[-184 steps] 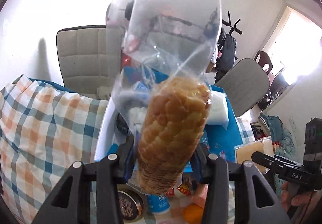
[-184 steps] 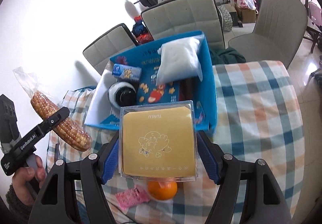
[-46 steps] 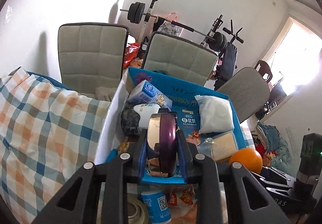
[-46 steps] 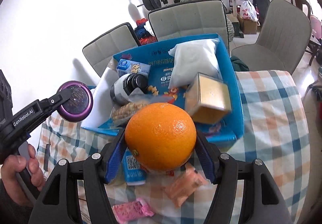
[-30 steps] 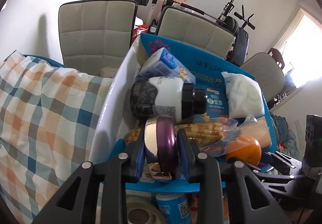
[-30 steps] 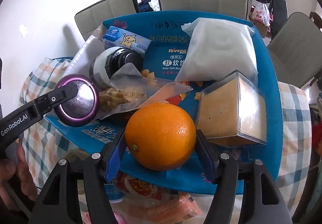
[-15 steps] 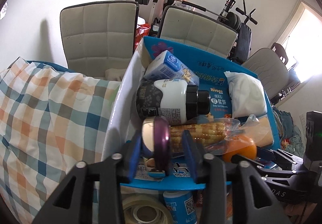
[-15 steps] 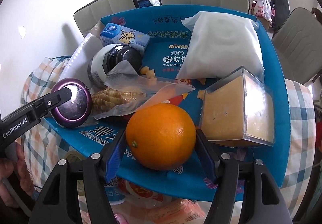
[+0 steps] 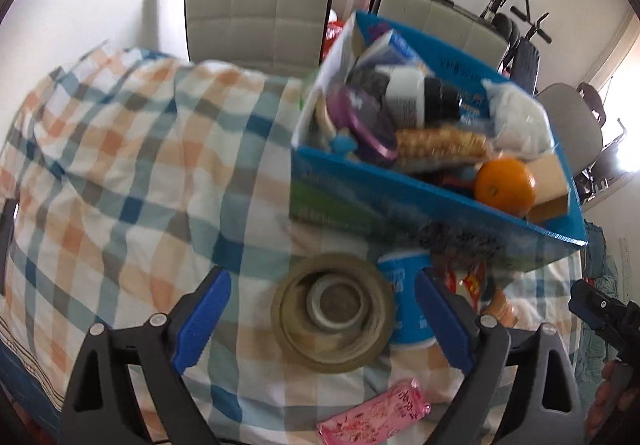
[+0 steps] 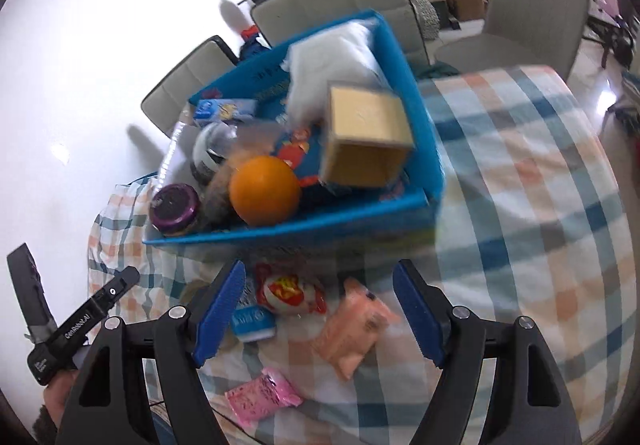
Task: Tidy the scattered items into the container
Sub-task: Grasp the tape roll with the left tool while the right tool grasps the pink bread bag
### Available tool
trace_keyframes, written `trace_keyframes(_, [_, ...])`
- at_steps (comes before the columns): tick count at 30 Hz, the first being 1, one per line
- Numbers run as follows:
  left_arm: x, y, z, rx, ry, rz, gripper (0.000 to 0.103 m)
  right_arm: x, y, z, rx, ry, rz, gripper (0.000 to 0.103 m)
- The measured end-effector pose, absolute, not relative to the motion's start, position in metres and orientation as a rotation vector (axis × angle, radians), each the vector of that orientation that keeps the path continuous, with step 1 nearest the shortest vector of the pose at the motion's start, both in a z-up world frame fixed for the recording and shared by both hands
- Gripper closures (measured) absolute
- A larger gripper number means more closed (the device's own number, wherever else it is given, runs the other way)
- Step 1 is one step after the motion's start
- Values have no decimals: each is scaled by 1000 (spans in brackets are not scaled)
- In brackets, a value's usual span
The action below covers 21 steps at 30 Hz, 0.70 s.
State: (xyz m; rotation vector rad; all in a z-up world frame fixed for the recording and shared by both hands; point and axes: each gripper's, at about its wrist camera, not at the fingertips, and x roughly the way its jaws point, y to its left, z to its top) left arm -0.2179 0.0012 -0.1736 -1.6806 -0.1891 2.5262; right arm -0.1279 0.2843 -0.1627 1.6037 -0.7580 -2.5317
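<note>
While both claws hang empty over the checked bench (image 9: 120,165), the left claw (image 9: 320,309) gapes wide above a tape roll (image 9: 332,311), and the right claw (image 10: 316,309) is spread apart over a red-and-yellow snack packet (image 10: 290,295). Behind them stands the blue box (image 10: 430,149), holding an orange (image 10: 265,189), a purple tin (image 10: 175,209), a tan cube (image 10: 366,135), a white pouch (image 10: 334,53) and bagged corn (image 9: 440,145). In front of the box lie a blue-labelled cup (image 9: 406,301), an orange packet (image 10: 354,329) and a pink packet (image 10: 262,401).
</note>
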Motion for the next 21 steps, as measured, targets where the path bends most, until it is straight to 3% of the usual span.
trace_keyframes(5, [-217,30,-210,-1763,-8,2467,9,-105,291,-223,1803,-918,-2429,24])
trace_keyframes(9, [-220,52,-225,-1745,173,2485,2,-106,280,-241,1855,-892,-2409,24])
trace_keyframes(12, [-231,48,-234,-1787,141,2492,4,-116,268,-251,1894,-848,-2413,24])
trace_keyframes(15, [-235,36,-243,-1805,0,2449,5,-129,256,-264,1946,-826,-2395,24])
trace_keyframes(19, [-228,34,-242,-1762,-19,2449,9,-142,236,-268,1989,-647,-2462,27])
trace_keyframes(21, [-222,32,-237,-1749,-29,2460,9,-144,223,-265,1992,-493,-2492,44])
